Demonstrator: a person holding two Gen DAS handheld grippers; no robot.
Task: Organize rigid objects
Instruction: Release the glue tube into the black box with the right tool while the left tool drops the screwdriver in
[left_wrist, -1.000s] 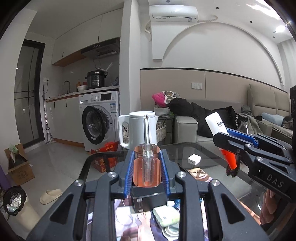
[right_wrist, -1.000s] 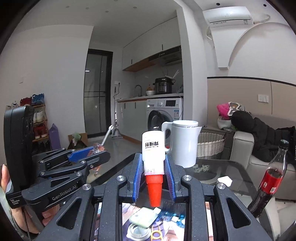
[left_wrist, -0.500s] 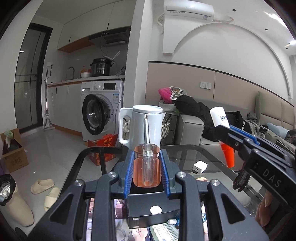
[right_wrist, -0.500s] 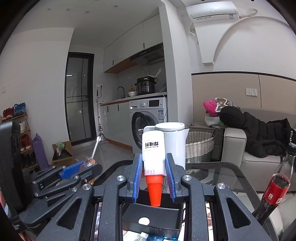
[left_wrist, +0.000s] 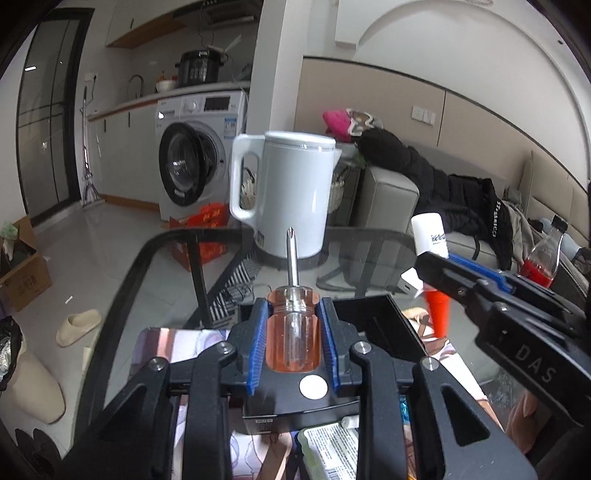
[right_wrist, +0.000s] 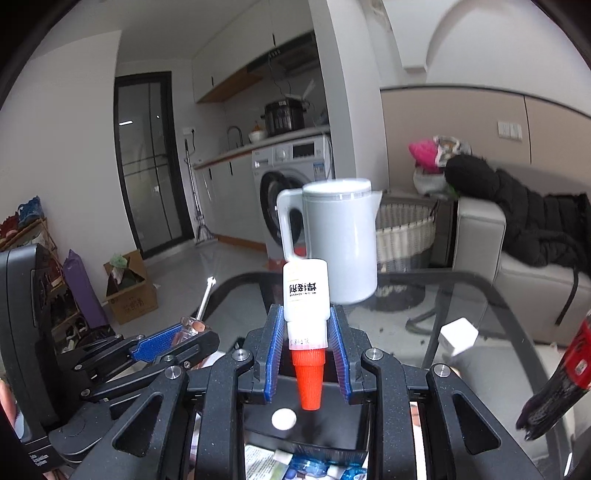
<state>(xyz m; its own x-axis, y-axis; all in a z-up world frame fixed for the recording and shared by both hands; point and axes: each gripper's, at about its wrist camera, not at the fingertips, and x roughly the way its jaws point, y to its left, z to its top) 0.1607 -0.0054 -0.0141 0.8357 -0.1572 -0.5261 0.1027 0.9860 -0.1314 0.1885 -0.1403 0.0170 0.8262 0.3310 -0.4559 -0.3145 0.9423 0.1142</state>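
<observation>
My left gripper (left_wrist: 293, 325) is shut on a screwdriver (left_wrist: 293, 332) with a clear orange handle, shaft pointing up and forward. It hangs over an open black box (left_wrist: 373, 317) on the glass table; the box holds a white round disc (left_wrist: 313, 387). My right gripper (right_wrist: 306, 347) is shut on a white glue bottle (right_wrist: 306, 299) held upside down, orange cap (right_wrist: 308, 380) pointing into the same black box (right_wrist: 332, 432). Each gripper shows in the other's view, the right one (left_wrist: 436, 266) to the right, the left one (right_wrist: 177, 339) to the left.
A white kettle (left_wrist: 288, 195) stands at the far side of the glass table (left_wrist: 369, 251). A white cube (right_wrist: 458, 334) and a red-labelled drink bottle (right_wrist: 565, 373) are at the right. Small packets (left_wrist: 328, 454) lie in front of the box. Table edge runs at left.
Both grippers have tilted down and moved forward over the black box, which now lies under their tips. Both keep hold of their objects.
</observation>
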